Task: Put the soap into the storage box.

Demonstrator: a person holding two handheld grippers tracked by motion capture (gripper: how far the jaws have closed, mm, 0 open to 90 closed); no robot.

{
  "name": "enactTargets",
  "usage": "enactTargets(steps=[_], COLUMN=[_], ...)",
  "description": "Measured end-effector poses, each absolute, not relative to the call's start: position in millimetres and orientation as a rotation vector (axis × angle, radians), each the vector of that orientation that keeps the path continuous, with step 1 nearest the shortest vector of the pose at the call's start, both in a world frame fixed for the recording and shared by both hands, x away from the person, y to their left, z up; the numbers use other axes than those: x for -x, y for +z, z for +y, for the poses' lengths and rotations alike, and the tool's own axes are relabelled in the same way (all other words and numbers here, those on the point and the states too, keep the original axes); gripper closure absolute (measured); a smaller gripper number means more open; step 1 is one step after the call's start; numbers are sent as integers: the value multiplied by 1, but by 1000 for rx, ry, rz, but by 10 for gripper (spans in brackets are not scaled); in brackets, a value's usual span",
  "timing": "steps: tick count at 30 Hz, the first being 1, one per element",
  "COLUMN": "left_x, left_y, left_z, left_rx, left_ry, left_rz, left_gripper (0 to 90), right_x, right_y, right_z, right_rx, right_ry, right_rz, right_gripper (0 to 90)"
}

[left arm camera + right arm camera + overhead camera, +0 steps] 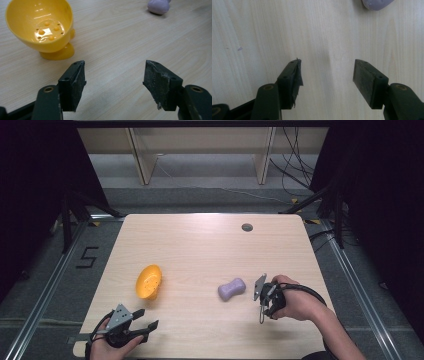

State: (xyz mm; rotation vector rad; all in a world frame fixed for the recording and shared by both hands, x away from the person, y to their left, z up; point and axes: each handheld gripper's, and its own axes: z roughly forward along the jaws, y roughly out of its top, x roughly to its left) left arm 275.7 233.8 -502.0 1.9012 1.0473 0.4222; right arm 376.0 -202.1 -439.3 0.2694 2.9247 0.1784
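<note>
High view first, from left to right: the left gripper (pixel 146 319) sits at the near left corner of the table (pixel 200 240), held in a hand (pixel 107 345) that comes in from the bottom edge, a grey plate on top. Its jaws are spread apart with nothing between them, pointing right and a little away from the person. Beyond it, near the left edge, a yellow bowl (pixel 149 281) lies tilted with its mouth turned toward the near side. Right of centre lies a purple soap (pixel 232 289), waisted in the middle, well apart from the bowl. Just beside the soap on its right is the right gripper (pixel 262 300), held in a hand (pixel 300 300); a small gap of bare wood separates them. A dark round hole (pixel 247 227) sits near the far edge.

Left gripper view: the bowl (pixel 41 25) stands upper left on a small foot, holes in its bottom; the soap (pixel 158 6) is at the top right. The jaws stand wide, over bare wood.

Right gripper view: the jaws are likewise parted and empty above the tabletop, and the soap (pixel 377 3) peeks in at the top edge, beyond the right jaw.
</note>
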Motion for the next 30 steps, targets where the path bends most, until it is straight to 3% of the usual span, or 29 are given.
enactTargets(steps=[19, 30], left_x=[-275, -275], left_y=[-501, -501], left_z=[234, 235], left_rx=[-1883, -1902], left_ry=[424, 420], left_rz=[1057, 1048], left_gripper=[330, 330], right_x=[-432, -443], right_y=[-424, -431], right_z=[-144, -120], right_rx=[-14, 98], right_ry=[185, 123], right_rz=[2915, 2926], right_gripper=[366, 356])
